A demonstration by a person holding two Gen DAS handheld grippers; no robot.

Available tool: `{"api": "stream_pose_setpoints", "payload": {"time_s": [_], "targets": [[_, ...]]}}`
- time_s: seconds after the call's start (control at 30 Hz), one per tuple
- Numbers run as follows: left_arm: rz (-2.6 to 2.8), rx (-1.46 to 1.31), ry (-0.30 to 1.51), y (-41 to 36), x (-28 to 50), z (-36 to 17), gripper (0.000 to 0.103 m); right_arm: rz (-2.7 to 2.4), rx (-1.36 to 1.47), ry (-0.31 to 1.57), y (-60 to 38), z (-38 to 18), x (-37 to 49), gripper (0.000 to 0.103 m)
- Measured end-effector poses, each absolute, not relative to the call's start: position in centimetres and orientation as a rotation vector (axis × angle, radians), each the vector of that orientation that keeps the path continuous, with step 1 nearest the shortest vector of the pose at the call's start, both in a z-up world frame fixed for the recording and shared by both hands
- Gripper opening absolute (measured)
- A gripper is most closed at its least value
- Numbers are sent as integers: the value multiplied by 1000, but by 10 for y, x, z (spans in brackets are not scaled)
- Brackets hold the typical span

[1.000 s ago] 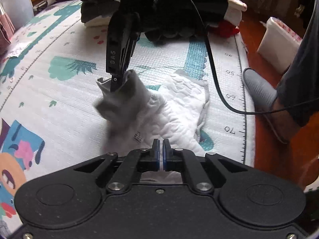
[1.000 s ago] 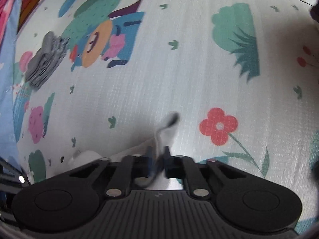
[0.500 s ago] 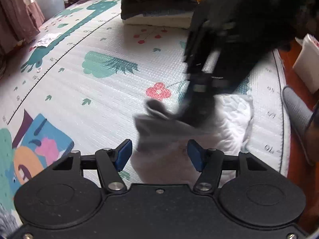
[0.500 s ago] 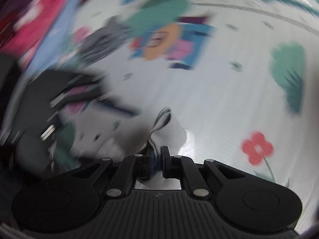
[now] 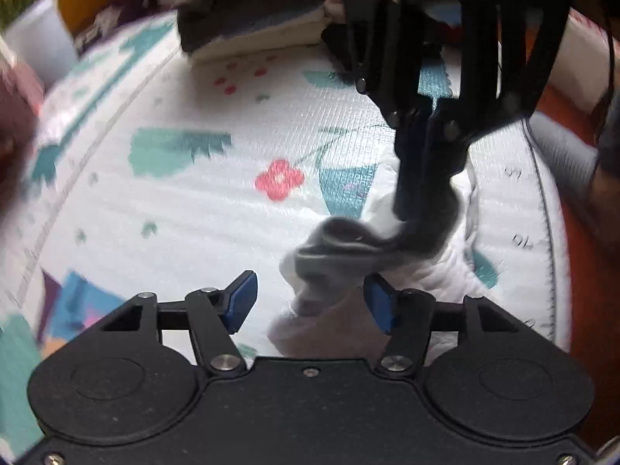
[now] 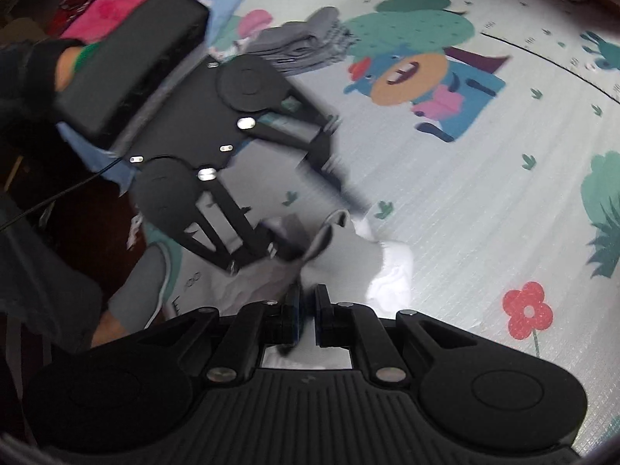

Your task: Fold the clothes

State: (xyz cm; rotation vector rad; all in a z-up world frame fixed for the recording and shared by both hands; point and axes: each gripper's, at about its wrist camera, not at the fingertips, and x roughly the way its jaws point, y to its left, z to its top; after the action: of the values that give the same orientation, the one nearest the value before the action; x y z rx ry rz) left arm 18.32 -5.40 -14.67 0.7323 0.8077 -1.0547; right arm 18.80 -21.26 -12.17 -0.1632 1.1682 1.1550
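A small white quilted garment with grey trim (image 5: 438, 271) lies crumpled on the patterned play mat (image 5: 193, 201). My left gripper (image 5: 310, 300) is open, its blue pads either side of the garment's near edge. My right gripper (image 5: 418, 209) comes down from above and is shut on a grey fold of the garment. In the right wrist view my right gripper (image 6: 306, 310) pinches the grey cloth (image 6: 341, 255), and my left gripper (image 6: 321, 201) reaches in from the left with its jaws spread.
A stack of folded clothes (image 5: 255, 27) sits at the mat's far edge. A folded grey garment (image 6: 306, 44) lies on the mat. A person's slippered foot (image 6: 143, 286) stands at the mat's edge. A white bin (image 5: 35, 42) is far left.
My left gripper has opened and let go of the garment. My right gripper has carried the grey fold across toward the left gripper and turned to face it.
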Motion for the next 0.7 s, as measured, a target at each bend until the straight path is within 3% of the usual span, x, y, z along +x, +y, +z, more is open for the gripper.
{"api": "stream_pose_setpoints", "payload": {"time_s": [0.03, 0.13, 0.23, 0.3, 0.33, 0.37, 0.57, 0.7], "targets": [[-1066, 724, 802, -54, 182, -145, 59, 1173, -176, 1159, -212, -118, 184, 8], [-1118, 744, 827, -59, 177, -140, 8, 1173, -201, 1157, -210, -114, 176, 8], [-1061, 773, 806, -59, 178, -136, 8, 1157, -202, 1163, -213, -111, 173, 8], [-996, 692, 852, -55, 191, -134, 32, 1113, -193, 1168, -216, -110, 176, 8], [-981, 659, 881, -53, 196, -135, 62, 1083, -171, 1176, -220, -111, 180, 8], [-952, 624, 889, -51, 201, -137, 67, 1036, -153, 1188, -224, -116, 188, 8], [-835, 435, 997, -51, 236, -165, 67, 652, 18, 1274, -273, -157, 246, 13], [-809, 389, 1056, -54, 257, -187, 67, 475, 171, 1312, -309, -183, 272, 26]]}}
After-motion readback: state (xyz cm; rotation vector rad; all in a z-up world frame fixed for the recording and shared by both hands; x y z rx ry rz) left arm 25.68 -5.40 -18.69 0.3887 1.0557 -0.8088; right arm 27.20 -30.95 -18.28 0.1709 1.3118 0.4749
